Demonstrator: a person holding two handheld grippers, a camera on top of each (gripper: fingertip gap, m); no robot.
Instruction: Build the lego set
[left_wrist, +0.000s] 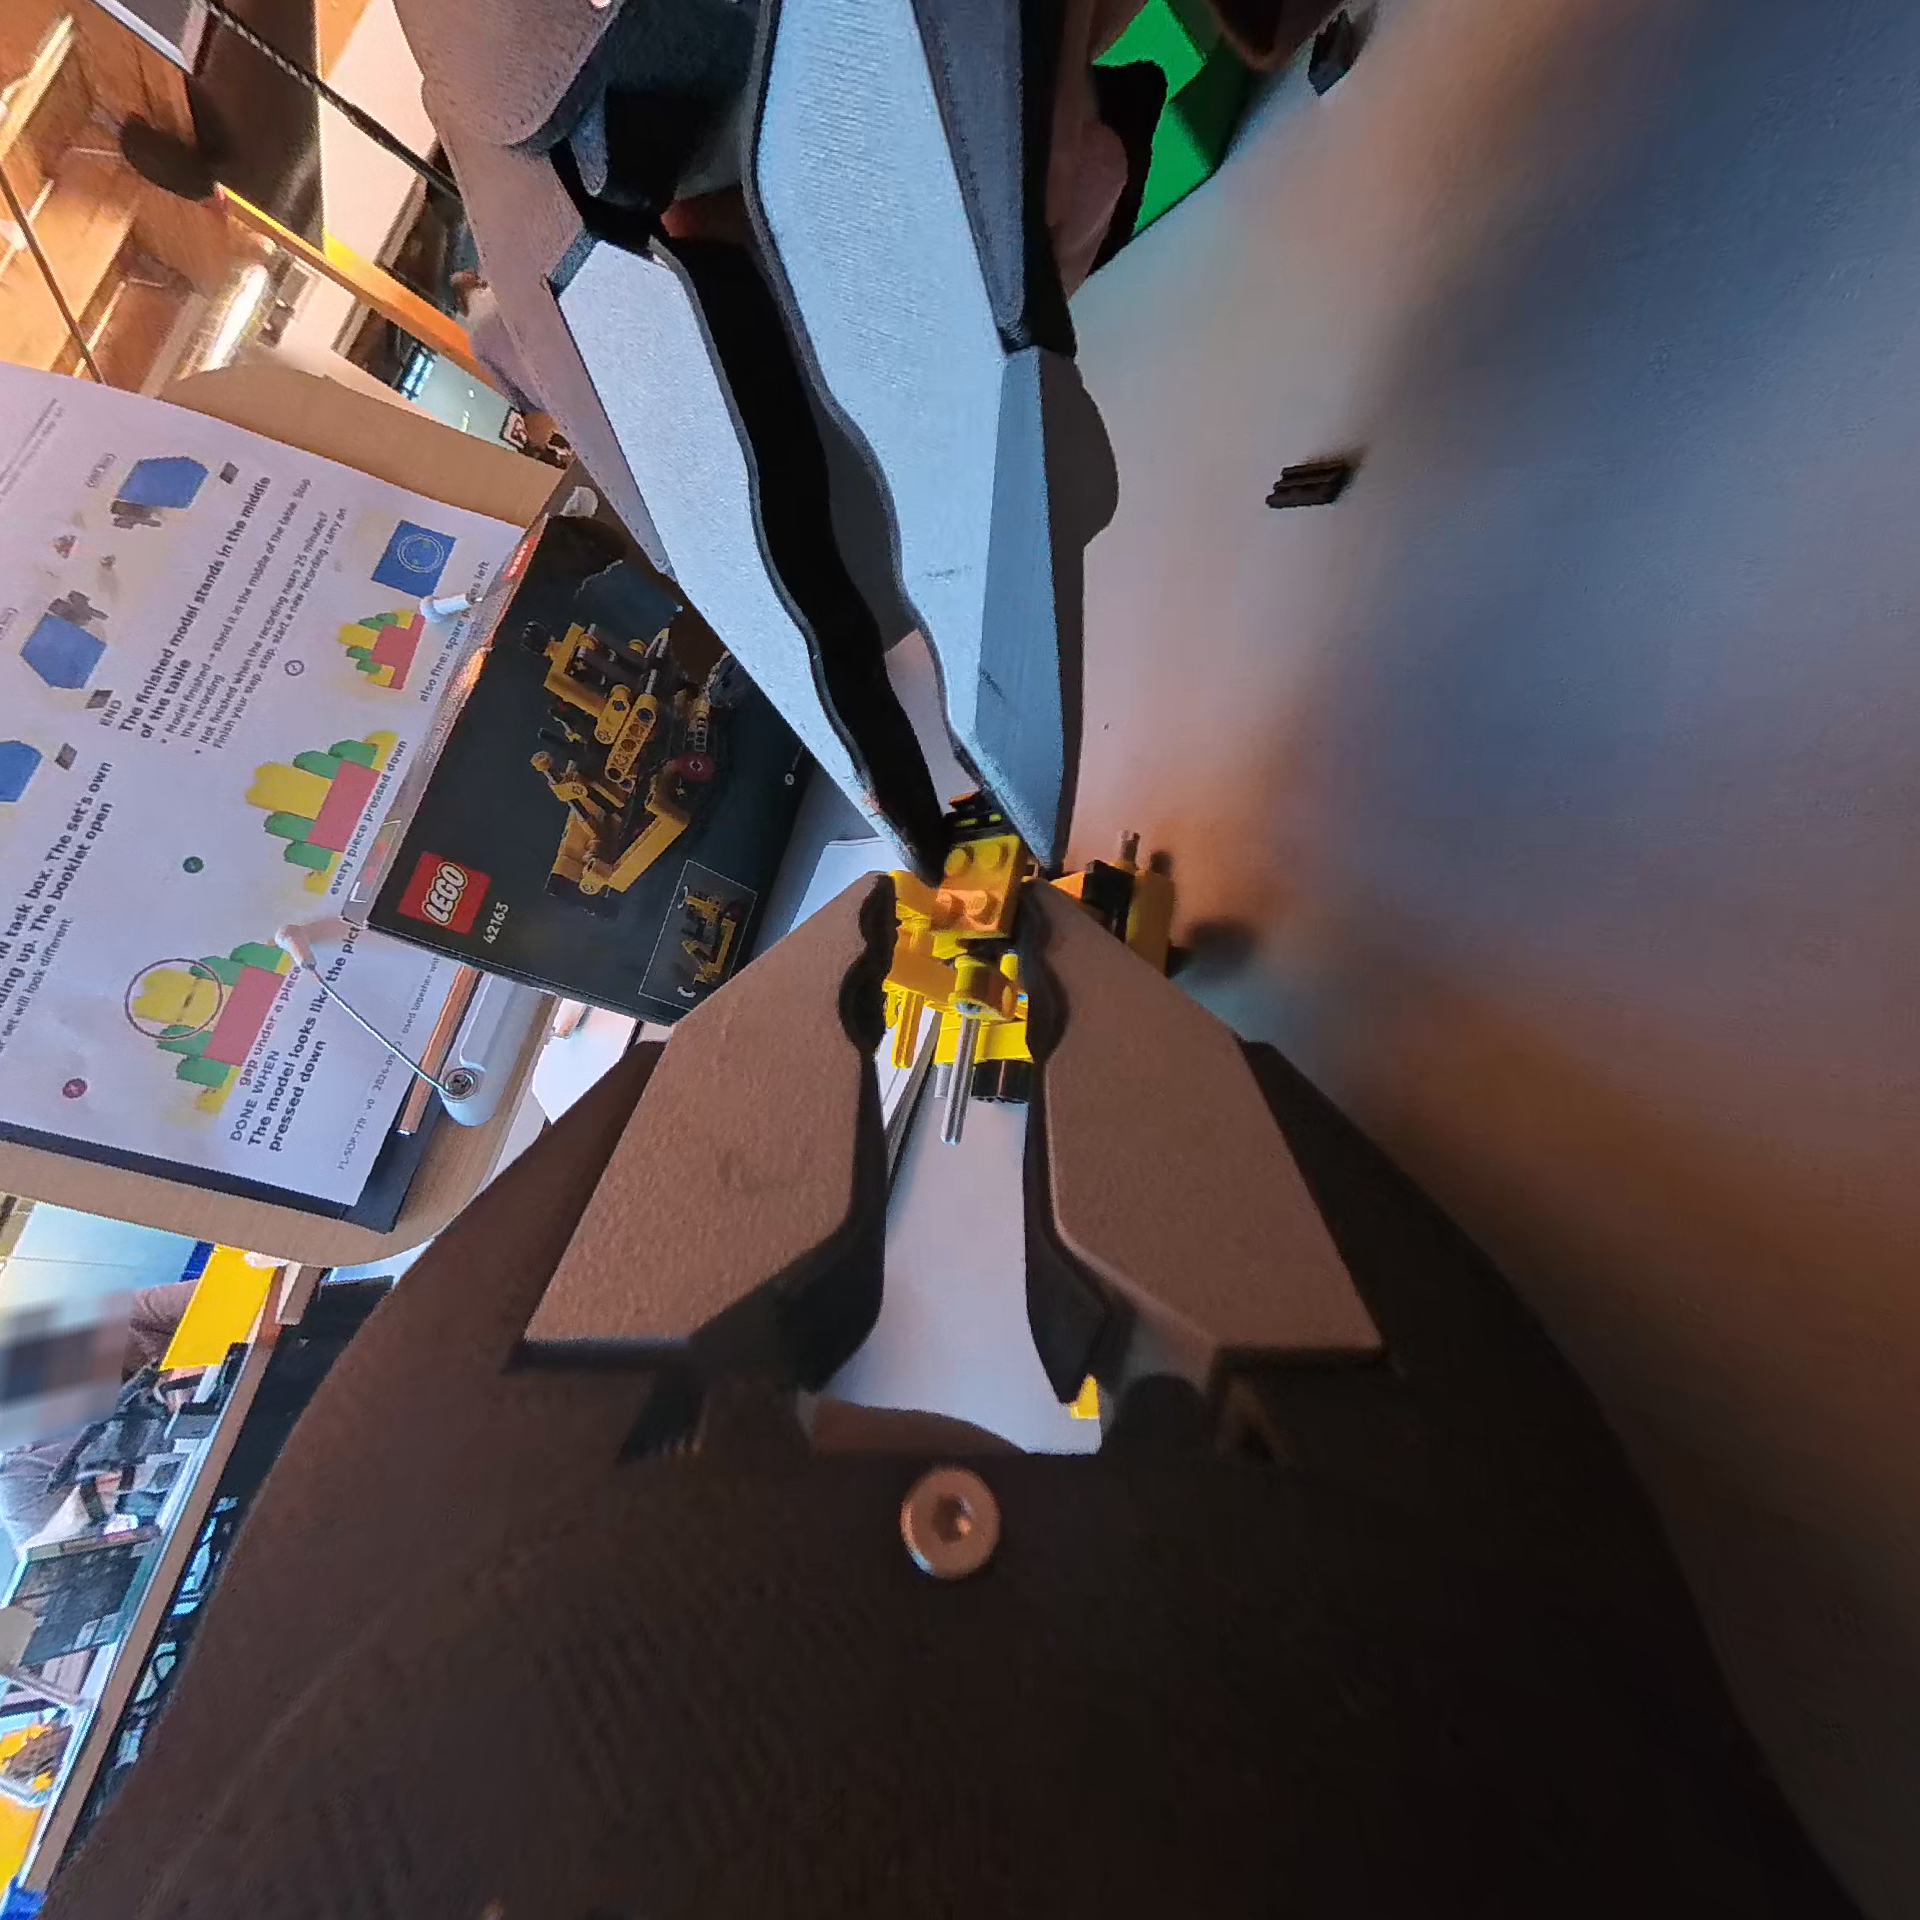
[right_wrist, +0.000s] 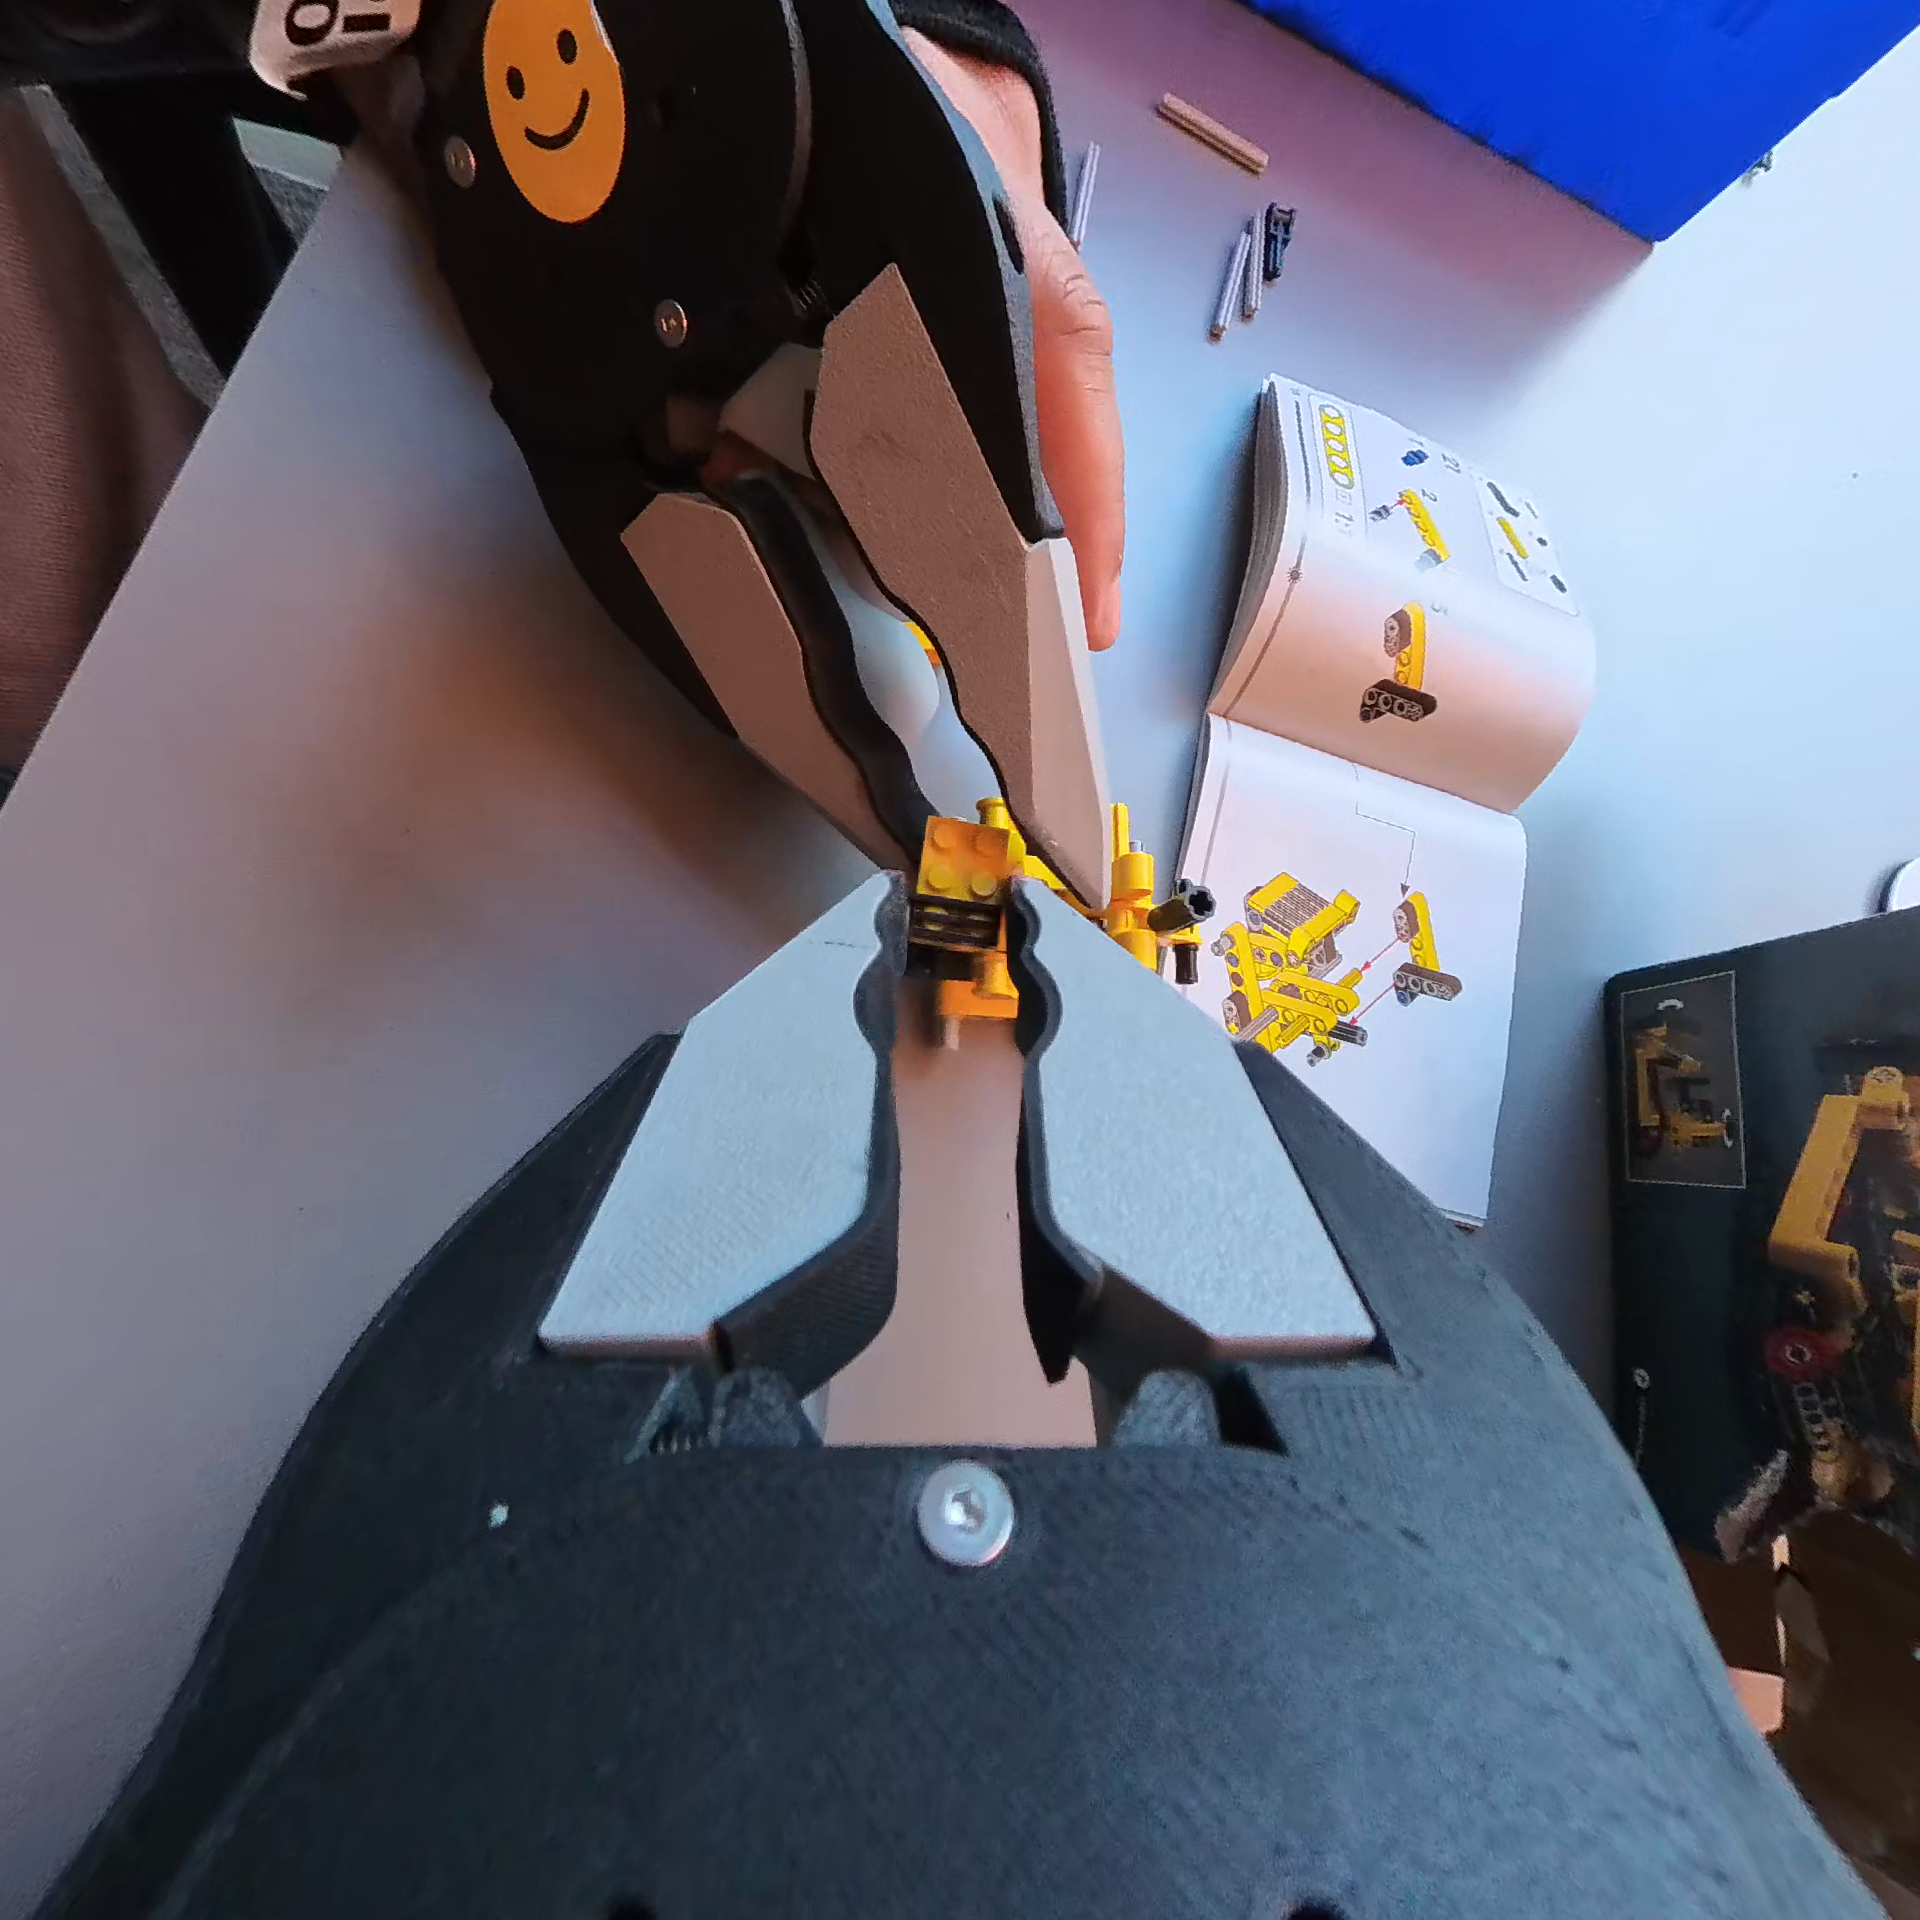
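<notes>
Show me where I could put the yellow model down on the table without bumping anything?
Bare table lies left of the yellow model, out to the table's edge. Right of it is crowded: the open booklet, the box, and loose grey pins beside the blue bin. Both grippers, left and right, crowd the model itself.

Booklet (right_wrist: 1382, 790) prob. right of model (right_wrist: 971, 914)

L & R wrist cams close-up, facing each other, sharing yellow model (left_wrist: 971, 914)
</notes>
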